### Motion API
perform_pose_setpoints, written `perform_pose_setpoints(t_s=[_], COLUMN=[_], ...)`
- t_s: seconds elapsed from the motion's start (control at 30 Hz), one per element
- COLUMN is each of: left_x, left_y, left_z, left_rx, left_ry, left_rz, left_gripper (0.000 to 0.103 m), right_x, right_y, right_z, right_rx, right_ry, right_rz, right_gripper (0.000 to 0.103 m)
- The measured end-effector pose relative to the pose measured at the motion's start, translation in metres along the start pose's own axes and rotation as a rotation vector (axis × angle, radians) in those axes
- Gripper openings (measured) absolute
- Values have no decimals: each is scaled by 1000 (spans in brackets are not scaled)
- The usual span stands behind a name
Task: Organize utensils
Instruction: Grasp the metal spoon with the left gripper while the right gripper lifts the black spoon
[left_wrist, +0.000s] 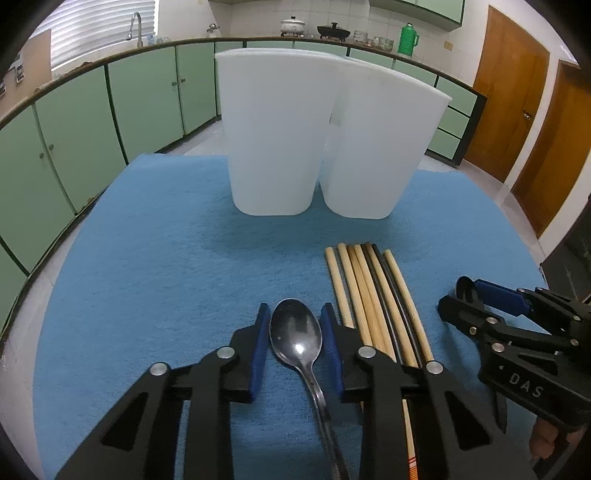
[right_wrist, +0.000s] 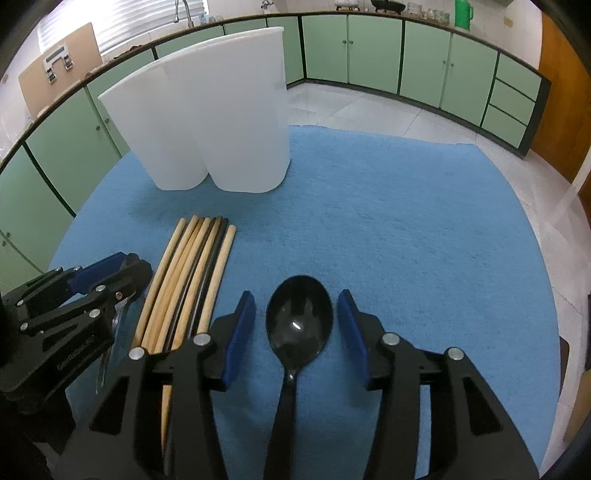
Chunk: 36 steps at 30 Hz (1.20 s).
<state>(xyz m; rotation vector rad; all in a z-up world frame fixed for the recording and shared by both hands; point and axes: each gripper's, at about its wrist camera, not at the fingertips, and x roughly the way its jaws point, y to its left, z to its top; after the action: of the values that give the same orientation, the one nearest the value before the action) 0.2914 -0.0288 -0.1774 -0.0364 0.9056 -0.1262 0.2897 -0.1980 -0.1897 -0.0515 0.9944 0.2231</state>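
A metal spoon (left_wrist: 295, 339) lies on the blue cloth (left_wrist: 166, 258), bowl away from me. My left gripper (left_wrist: 294, 308) is shut on its bowl, a blue pad against each side. A black plastic spoon (right_wrist: 299, 321) lies between the pads of my right gripper (right_wrist: 296, 295), which stands open with a gap on each side of the bowl. Between the two spoons lies a bundle of several chopsticks (left_wrist: 369, 295), mostly wooden, some black. Each gripper shows in the other's view: the right gripper (left_wrist: 461, 295) at the right edge, the left gripper (right_wrist: 125, 266) at the left edge.
Two tall white plastic containers (left_wrist: 273, 140) (left_wrist: 384, 147) stand side by side at the far end of the cloth, also in the right wrist view (right_wrist: 243, 122). Green kitchen cabinets (left_wrist: 74, 129) ring the room, with wooden doors (left_wrist: 509, 103) at the right.
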Motion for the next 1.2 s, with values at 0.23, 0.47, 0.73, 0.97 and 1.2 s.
perform_pose_setpoints(t_s=[0.23,0.47,0.73,0.97,1.2], left_x=[-9,-62,-102,-118,-145], left_y=[14,16,12,15,18], left_z=[-4,-14,-17,-6,24], left_rx=[-3,56,113,92,73], left_ry=[-44,-273,-458,-550,-647], left_rz=[-73,-134,-118,-122,-150], left_gripper=[27,27,27,26,26], right_x=[-7,-44,-71,-95,-112], right_y=[-17,-20,-8,-15,-24], right_z=[3,5,18,32,61], right_rx=[65,28,-25,-27,-6], right_ry=[-48,-254,-414,-532,-633], right_rz=[71,107,107,140,185], right_gripper=[34,34,34,34,34])
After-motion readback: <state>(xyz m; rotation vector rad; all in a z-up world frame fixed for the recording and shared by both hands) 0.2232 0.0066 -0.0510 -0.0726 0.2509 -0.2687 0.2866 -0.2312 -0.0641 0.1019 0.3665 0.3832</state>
